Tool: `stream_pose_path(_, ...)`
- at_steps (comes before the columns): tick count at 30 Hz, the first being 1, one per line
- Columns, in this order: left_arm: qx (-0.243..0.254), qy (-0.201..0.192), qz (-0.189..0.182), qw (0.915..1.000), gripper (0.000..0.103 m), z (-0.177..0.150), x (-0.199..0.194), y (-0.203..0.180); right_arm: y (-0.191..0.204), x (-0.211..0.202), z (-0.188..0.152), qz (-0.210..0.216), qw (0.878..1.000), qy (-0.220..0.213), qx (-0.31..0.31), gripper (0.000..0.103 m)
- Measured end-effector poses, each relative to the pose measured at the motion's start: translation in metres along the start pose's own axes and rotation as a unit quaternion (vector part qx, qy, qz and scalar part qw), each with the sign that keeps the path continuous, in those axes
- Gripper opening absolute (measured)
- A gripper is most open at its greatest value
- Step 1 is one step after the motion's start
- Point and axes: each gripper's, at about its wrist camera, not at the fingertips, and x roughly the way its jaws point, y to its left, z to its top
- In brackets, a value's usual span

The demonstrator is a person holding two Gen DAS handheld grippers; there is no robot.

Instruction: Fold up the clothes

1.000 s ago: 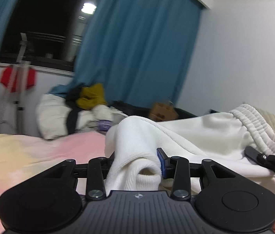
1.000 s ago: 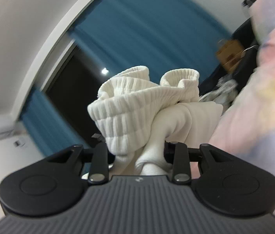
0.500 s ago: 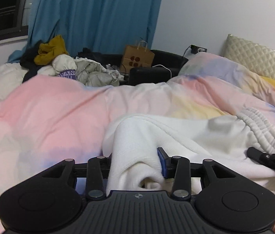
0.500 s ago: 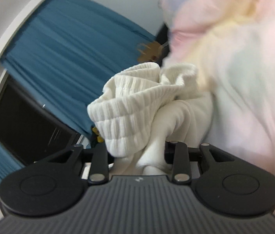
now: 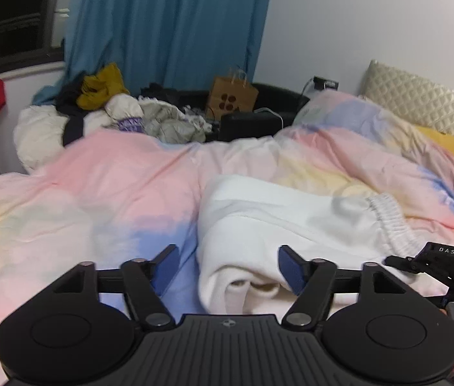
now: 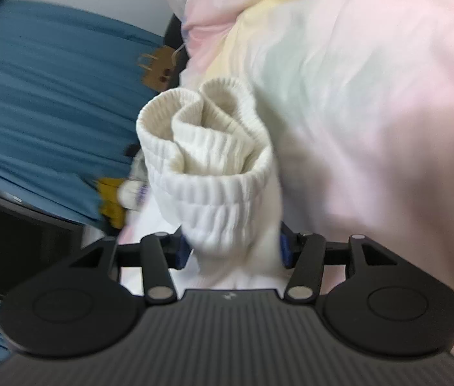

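A white knit garment (image 5: 285,222) with a ribbed waistband (image 5: 391,222) lies folded on the pastel duvet (image 5: 104,193). My left gripper (image 5: 227,270) is open, its blue pads (image 5: 164,268) spread wide; the garment's near fold lies loose between them. The right gripper shows at the left wrist view's right edge (image 5: 436,263). In the right wrist view my right gripper (image 6: 231,251) has its jaws parted around the bunched ribbed waistband (image 6: 207,167), which rests between the pads.
A pile of clothes (image 5: 114,119), a brown paper bag (image 5: 231,99) and a black case (image 5: 252,125) sit beyond the bed. Blue curtains (image 5: 169,25) hang behind. Cream and yellow pillows (image 5: 426,109) lie at the right.
Both grippers lowered the garment onto the duvet. The left gripper opened and let go of the fold. The right gripper's jaws widened around the waistband.
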Motion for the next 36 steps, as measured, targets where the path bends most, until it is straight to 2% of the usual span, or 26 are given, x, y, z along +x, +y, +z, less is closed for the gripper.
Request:
stream_pose_path(2,-0.004,-0.013,0.006,0.9999,0.078,0.0,-0.033,0.0,0.015,-0.025,-0.003,-0.025,0.998,-0.018,-0.053,0.054)
stream_pose_path(5,-0.015,-0.031,0.005,0.9994,0.079,0.001,-0.082,0.0,0.04,-0.061,-0.006,-0.053,0.988,-0.045,-0.14,0.054)
stream_pose_path(11,-0.015,-0.062,0.015,0.9979,0.082,0.002,-0.172,-0.006,0.09,-0.121,-0.023,-0.029,0.959,-0.066,-0.276,0.054)
stream_pose_path(16,-0.01,-0.072,0.025,0.997,0.089,-0.005,-0.235,-0.007,0.112,-0.179,-0.059,-0.008,0.941,-0.065,-0.331,0.054)
stream_pose_path(21,0.001,-0.083,0.042,0.9956,0.093,-0.022,-0.283,-0.008,0.129,-0.203,-0.093,-0.002,0.924,-0.057,-0.378,0.054)
stream_pose_path(28,0.037,-0.093,0.059,0.9932,0.099,-0.05,-0.309,-0.004,0.141,-0.214,-0.136,-0.009,0.897,-0.067,-0.437,0.055)
stream_pose_path(30,0.021,-0.091,0.053,0.9942,0.1,-0.056,-0.307,0.004,0.143,-0.213,-0.14,-0.012,0.892,-0.072,-0.446,0.063)
stream_pose_path(33,0.002,-0.085,0.05,0.9951,0.1,-0.061,-0.305,0.013,0.145,-0.211,-0.145,-0.013,0.887,-0.071,-0.456,0.064)
stream_pose_path(35,0.012,-0.085,0.059,0.9946,0.102,-0.062,-0.306,0.014,0.146,-0.213,-0.151,-0.011,0.88,-0.081,-0.467,0.088)
stream_pose_path(36,0.014,-0.086,0.061,0.9943,0.103,-0.063,-0.307,0.013,0.146,-0.215,-0.152,-0.011,0.879,-0.088,-0.469,0.094)
